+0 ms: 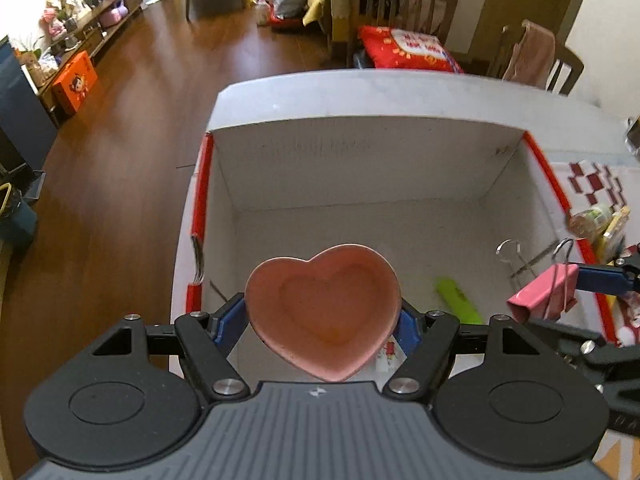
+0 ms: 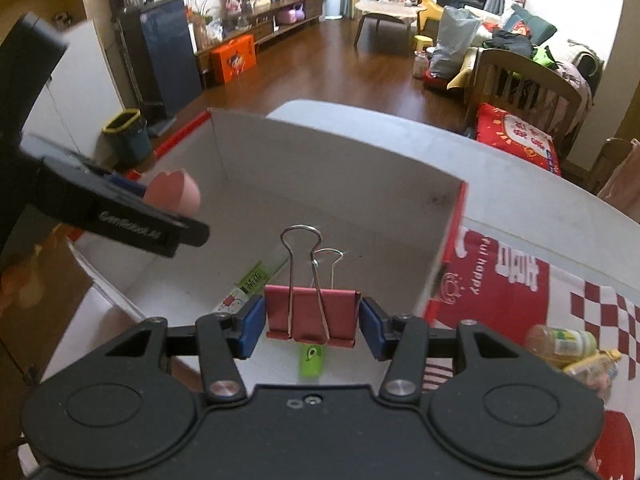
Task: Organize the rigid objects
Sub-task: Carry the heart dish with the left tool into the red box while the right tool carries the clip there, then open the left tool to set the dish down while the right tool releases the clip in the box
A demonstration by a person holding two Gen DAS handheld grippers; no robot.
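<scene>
My left gripper (image 1: 322, 320) is shut on a pink heart-shaped dish (image 1: 324, 312) and holds it over the near left part of an open white cardboard box (image 1: 360, 160) with red edges. My right gripper (image 2: 312, 320) is shut on a pink-red binder clip (image 2: 311, 312) and holds it above the box's (image 2: 320, 160) near right side. The clip (image 1: 544, 294) and right gripper show at the right in the left wrist view. The dish (image 2: 174, 192) and the left gripper show at the left in the right wrist view. A green lighter-like item (image 1: 458, 300) lies on the box floor.
The box stands on a white table (image 1: 400, 88) with a red and white cloth (image 2: 520, 280). Small bottles (image 2: 560, 344) lie right of the box. A green and white packet (image 2: 252, 284) lies inside it. Wooden chairs (image 1: 400, 8) and a red cushion (image 1: 408, 48) stand beyond the table.
</scene>
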